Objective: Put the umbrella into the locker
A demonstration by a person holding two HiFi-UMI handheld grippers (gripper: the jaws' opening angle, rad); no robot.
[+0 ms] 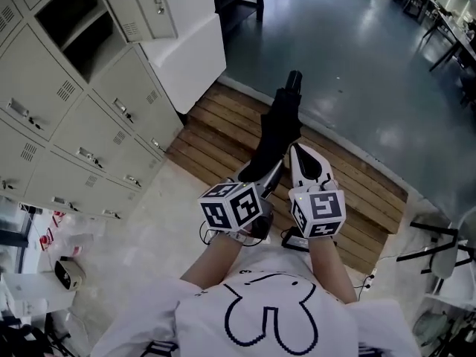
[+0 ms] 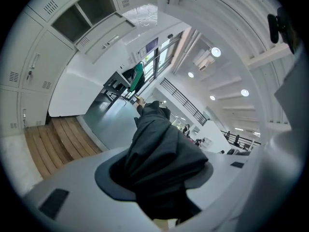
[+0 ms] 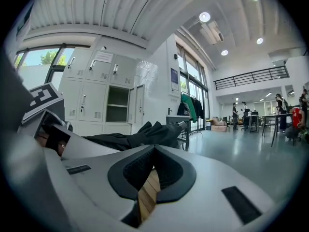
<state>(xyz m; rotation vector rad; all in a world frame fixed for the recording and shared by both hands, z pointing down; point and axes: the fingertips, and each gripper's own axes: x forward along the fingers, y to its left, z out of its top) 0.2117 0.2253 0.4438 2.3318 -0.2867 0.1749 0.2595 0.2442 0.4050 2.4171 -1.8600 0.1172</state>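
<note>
A folded black umbrella (image 1: 277,129) juts forward over the wooden steps, its tip pointing away from me. My left gripper (image 1: 264,173) is shut on the umbrella's near end, and the dark fabric (image 2: 159,158) fills the space between the jaws. My right gripper (image 1: 299,153) hangs just to the right of it, shut with nothing held; its pads (image 3: 166,170) meet at the tip. The right gripper view shows the umbrella (image 3: 145,134) lying to the left. The grey locker wall stands at the left, with one compartment (image 1: 71,28) open and its door (image 1: 141,6) swung out.
A wooden slatted platform (image 1: 223,143) lies below the grippers, and a white panel (image 1: 186,58) leans by the lockers. A folding chair frame (image 1: 439,251) stands at the right. Clutter sits at the lower left (image 1: 67,274). A clothes rack (image 3: 189,105) and people (image 3: 236,112) are far off.
</note>
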